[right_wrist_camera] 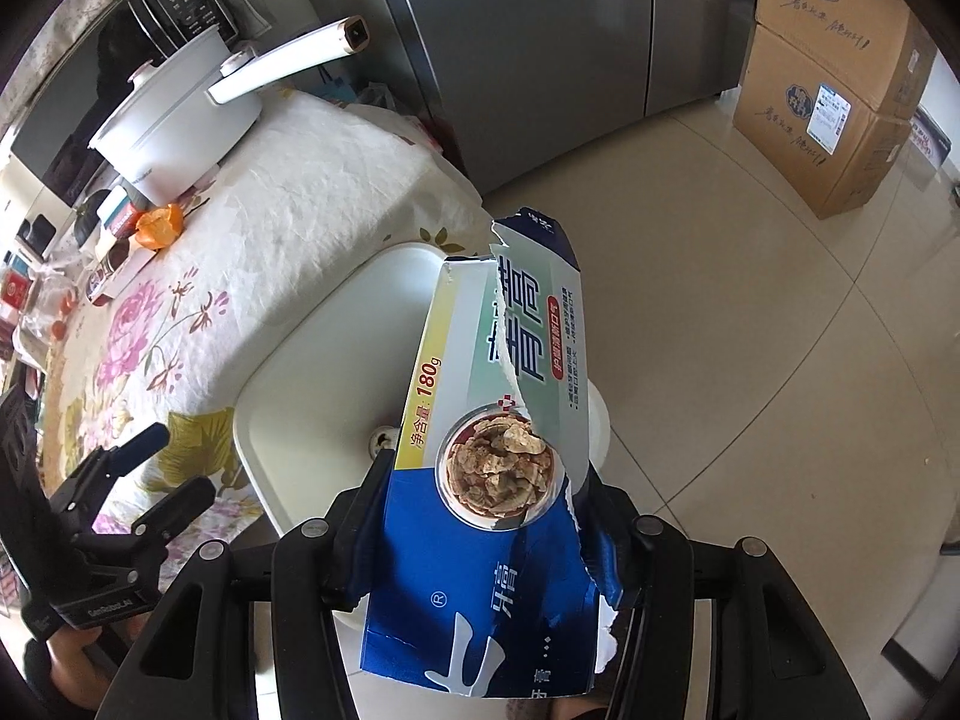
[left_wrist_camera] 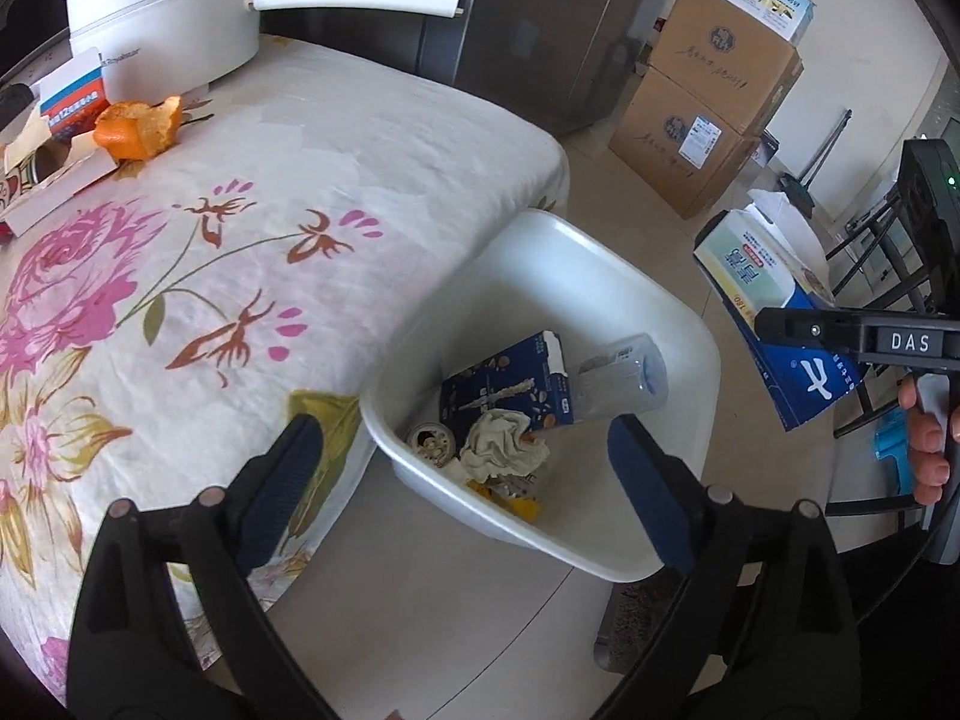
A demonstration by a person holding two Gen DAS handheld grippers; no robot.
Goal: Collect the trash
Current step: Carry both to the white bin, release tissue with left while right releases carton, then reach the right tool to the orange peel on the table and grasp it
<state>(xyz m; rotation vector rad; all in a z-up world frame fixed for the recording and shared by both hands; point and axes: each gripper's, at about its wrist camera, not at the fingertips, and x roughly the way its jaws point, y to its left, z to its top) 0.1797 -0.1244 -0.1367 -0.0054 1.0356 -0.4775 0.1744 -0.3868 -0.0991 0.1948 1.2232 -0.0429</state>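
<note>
A white plastic bin (left_wrist_camera: 672, 324) stands on the floor beside the table; it holds a dark blue carton (left_wrist_camera: 504, 390), a clear bottle (left_wrist_camera: 624, 378), a crumpled tissue (left_wrist_camera: 501, 441) and other scraps. My left gripper (left_wrist_camera: 462, 480) is open and empty above the bin's near rim. My right gripper (right_wrist_camera: 486, 516) is shut on a torn blue-and-green toothpaste box (right_wrist_camera: 498, 396), held above the bin (right_wrist_camera: 312, 372). The box also shows in the left wrist view (left_wrist_camera: 762, 306), to the right of the bin. Orange peel (left_wrist_camera: 138, 126) lies on the table's far left.
The table has a floral cloth (left_wrist_camera: 270, 228) and bears a white pot (left_wrist_camera: 162, 18) with a long handle, small boxes and clutter at the far left. A grey fridge (right_wrist_camera: 528, 54) and stacked cardboard boxes (left_wrist_camera: 708, 102) stand behind. Dark chairs (left_wrist_camera: 888, 264) are at the right.
</note>
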